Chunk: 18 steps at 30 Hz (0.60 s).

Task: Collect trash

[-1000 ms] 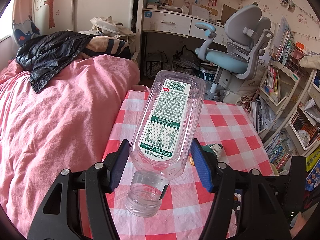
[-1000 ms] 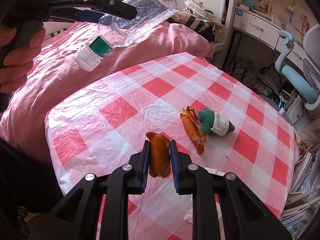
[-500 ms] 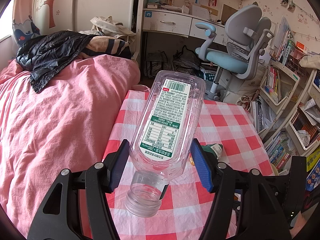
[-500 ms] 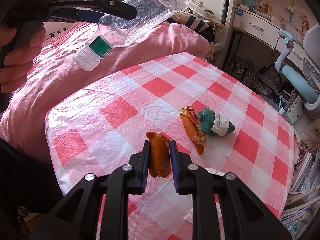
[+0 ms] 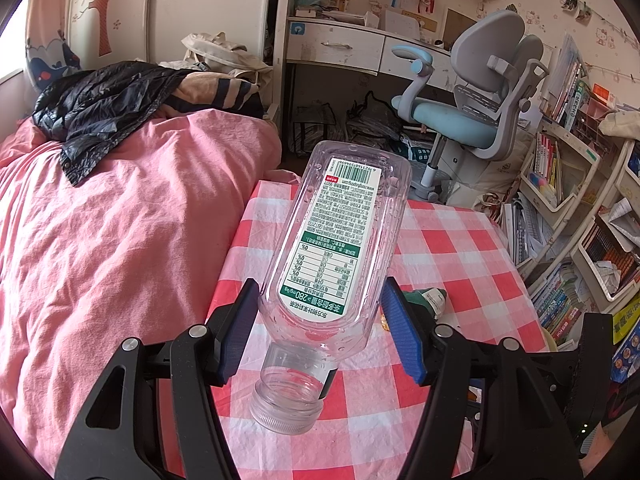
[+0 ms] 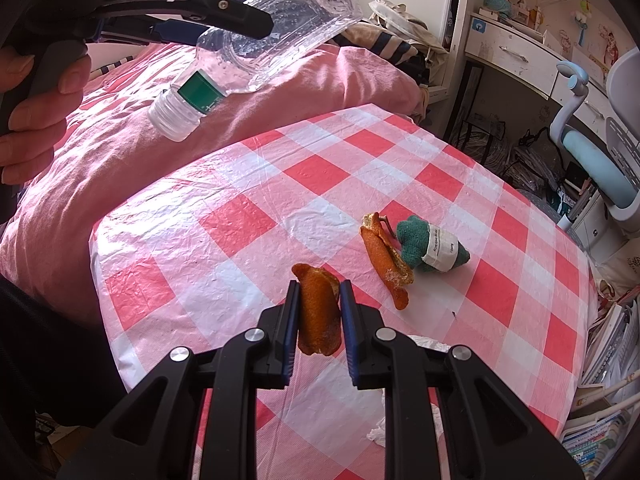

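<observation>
1. The left gripper clamps an empty clear plastic water bottle by its shoulder, both blue pads pressed to its sides, with the capped neck pointing back toward the camera and the base pointing away.
2. In the right wrist view the same bottle hangs tilted in the air above the pink bedspread, past the left edge of the table, cap lowest; a person's hand wraps the grip of the left gripper there.
3. The right gripper is closed narrowly on a curled piece of orange peel, which stands upright between the pads, above the near part of the table.
4. The table is covered by a red-and-white checked cloth.
5. A second, longer strip of orange peel lies on the cloth toward the middle of the table, well apart from both grippers.
6. Touching that strip on its right is a small green knitted item with a white paper band.
7. Crumpled white tissue lies at the near edge of the table, partly hidden behind the right gripper.
8. Beyond the table's far edge stand a grey and blue desk chair and a white desk; a dark jacket lies on the bed.
</observation>
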Each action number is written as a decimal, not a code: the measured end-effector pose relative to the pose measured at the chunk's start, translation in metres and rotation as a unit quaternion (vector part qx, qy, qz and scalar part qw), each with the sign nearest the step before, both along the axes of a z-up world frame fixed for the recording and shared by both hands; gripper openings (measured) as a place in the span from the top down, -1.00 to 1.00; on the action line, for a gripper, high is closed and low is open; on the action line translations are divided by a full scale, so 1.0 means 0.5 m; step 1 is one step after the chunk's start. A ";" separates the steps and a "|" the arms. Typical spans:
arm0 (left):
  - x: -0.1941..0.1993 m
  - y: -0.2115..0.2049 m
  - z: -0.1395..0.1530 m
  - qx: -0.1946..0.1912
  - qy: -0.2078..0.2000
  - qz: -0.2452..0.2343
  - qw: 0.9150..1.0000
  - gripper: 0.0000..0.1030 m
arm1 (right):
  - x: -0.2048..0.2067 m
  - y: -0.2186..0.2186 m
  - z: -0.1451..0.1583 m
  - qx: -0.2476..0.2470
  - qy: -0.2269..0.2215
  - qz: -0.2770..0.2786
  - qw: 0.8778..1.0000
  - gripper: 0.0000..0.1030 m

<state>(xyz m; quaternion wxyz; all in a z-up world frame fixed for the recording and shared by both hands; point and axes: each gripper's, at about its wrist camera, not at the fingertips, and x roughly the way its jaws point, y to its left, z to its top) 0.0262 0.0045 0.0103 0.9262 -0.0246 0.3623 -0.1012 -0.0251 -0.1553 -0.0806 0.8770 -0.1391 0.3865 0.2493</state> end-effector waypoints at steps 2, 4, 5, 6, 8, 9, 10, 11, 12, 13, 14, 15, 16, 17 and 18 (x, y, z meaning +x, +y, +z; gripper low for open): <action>0.000 0.000 0.000 0.000 0.000 0.000 1.000 -0.16 | 0.000 0.000 0.000 0.000 0.000 0.000 1.000 0.60; 0.000 0.000 0.000 0.000 0.000 -0.001 1.000 -0.16 | 0.000 0.000 0.000 0.000 0.000 0.000 1.000 0.60; 0.000 0.000 0.000 0.000 0.000 -0.001 1.000 -0.16 | 0.000 0.000 0.000 0.000 0.000 0.000 1.000 0.60; 0.001 0.000 0.000 0.001 0.000 -0.001 1.000 -0.16 | 0.000 0.000 0.000 0.000 0.000 0.000 1.000 0.60; 0.000 0.000 0.000 0.000 0.000 0.000 1.000 -0.16 | 0.000 0.000 -0.001 0.000 0.000 0.000 1.000 0.60; 0.000 0.000 0.000 0.000 0.000 0.000 1.000 -0.16 | 0.000 0.001 0.000 0.000 0.000 0.000 1.000 0.60; 0.000 0.000 0.000 0.000 0.000 0.000 1.000 -0.16 | 0.000 0.000 0.000 0.000 0.000 0.000 1.000 0.60; 0.000 0.000 0.000 0.000 0.000 0.000 1.000 -0.16 | 0.000 0.000 -0.001 0.000 0.000 0.000 1.000 0.60; 0.000 0.000 0.000 0.000 0.000 0.000 1.000 -0.16 | 0.000 0.000 0.001 0.000 0.000 0.000 1.000 0.60; 0.000 0.001 0.000 0.000 0.000 0.000 1.000 -0.16 | 0.000 0.000 0.001 0.000 0.000 0.000 1.000 0.60; 0.002 0.000 0.001 0.000 0.000 0.000 1.000 -0.16 | 0.000 0.000 0.001 0.000 0.000 0.000 1.000 0.60; 0.002 0.000 0.001 -0.001 0.000 0.001 1.000 -0.16 | 0.000 0.000 0.001 0.000 0.000 0.000 1.000 0.60; 0.003 0.000 0.001 0.000 0.000 0.001 1.000 -0.16 | 0.000 0.000 0.001 0.000 0.000 0.000 1.000 0.60; 0.005 0.001 0.002 -0.001 0.000 0.001 1.000 -0.16 | 0.000 0.000 0.001 0.000 0.000 0.000 1.000 0.60; 0.005 0.001 0.002 -0.001 0.000 0.001 1.000 -0.16 | 0.000 0.000 0.001 0.000 0.000 0.000 1.000 0.60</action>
